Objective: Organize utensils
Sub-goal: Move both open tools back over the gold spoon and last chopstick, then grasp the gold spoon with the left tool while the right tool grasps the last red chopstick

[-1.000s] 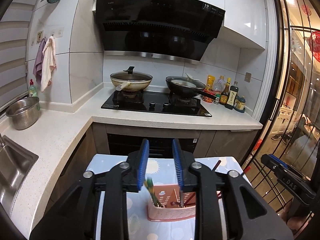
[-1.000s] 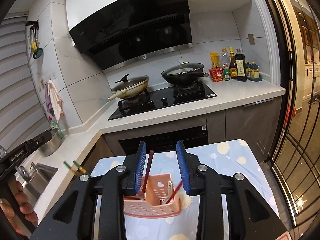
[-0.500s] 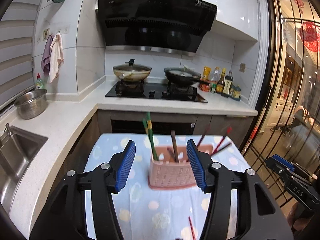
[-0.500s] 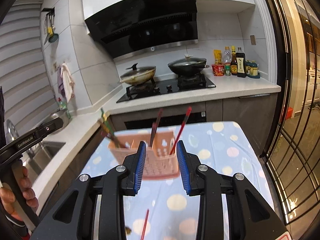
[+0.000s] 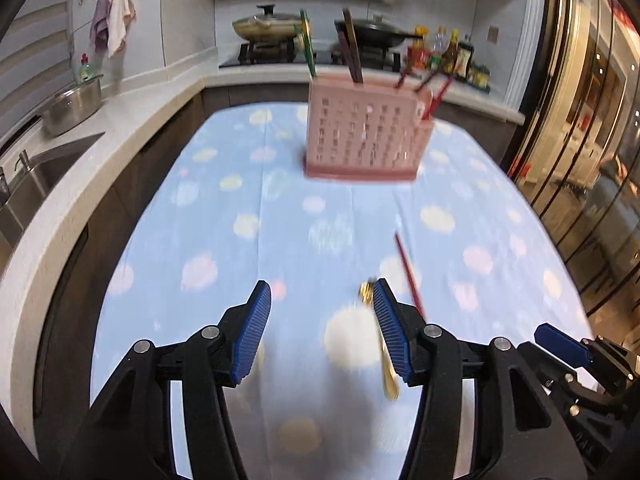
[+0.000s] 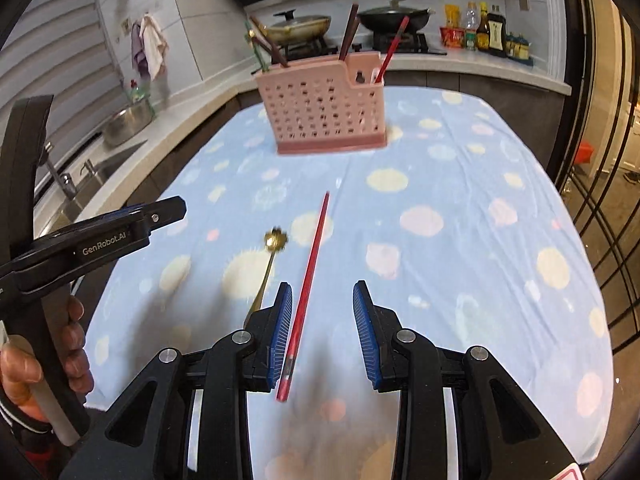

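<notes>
Where the jaws stand: both pairs gape wide with nothing between the blue pads; the left gripper (image 5: 322,294) and the right gripper (image 6: 322,294) both hang low over the near part of the cloth.
Right jaws: the red chopstick (image 6: 310,276) lies flat on the cloth, its near end passing just inside the left pad (image 6: 281,330), not pinched.
Left jaws: the gold spoon (image 5: 384,344) lies along the inner face of the right pad (image 5: 390,328); touching or only close, I cannot tell.
Spoon and chopstick: side by side, apart, both pointing toward the holder.
Holder: the pink utensil holder (image 6: 326,106) stands upright at the far middle of the cloth, chopsticks and other sticks rising from it.
Open room: a broad bare stretch of dotted tablecloth (image 6: 460,208) between jaws and holder; more to the right, up to the cloth's edge.
Edges: the counter (image 5: 132,120) with pot (image 5: 74,104) and sink runs along the left; glass doors close the right side.
Since half a second ago: both grippers have drawn back and dipped; the holder is now farther off, and the left jaws are wider.
Hard to make out: the left view is smeared with motion; the spoon's handle end is hidden behind the right gripper's finger.
</notes>
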`<action>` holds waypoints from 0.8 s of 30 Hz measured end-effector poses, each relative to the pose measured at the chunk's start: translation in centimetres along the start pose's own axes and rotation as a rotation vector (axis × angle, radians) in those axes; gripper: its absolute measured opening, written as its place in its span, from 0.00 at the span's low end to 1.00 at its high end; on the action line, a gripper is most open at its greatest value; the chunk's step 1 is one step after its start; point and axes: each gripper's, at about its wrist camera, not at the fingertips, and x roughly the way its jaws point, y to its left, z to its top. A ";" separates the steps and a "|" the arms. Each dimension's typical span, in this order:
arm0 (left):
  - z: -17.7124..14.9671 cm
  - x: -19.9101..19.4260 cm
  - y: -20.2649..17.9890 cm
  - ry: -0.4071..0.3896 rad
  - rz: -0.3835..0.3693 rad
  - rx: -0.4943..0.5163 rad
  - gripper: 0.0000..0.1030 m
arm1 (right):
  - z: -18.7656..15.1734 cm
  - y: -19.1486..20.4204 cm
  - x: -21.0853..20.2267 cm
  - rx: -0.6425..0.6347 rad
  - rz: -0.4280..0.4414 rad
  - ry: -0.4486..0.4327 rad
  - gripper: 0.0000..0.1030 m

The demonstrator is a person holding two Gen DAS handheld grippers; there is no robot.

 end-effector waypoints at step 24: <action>-7.6 2.1 -0.6 0.149 -0.027 0.005 0.49 | -5.7 2.6 4.7 -0.085 -0.051 0.113 0.29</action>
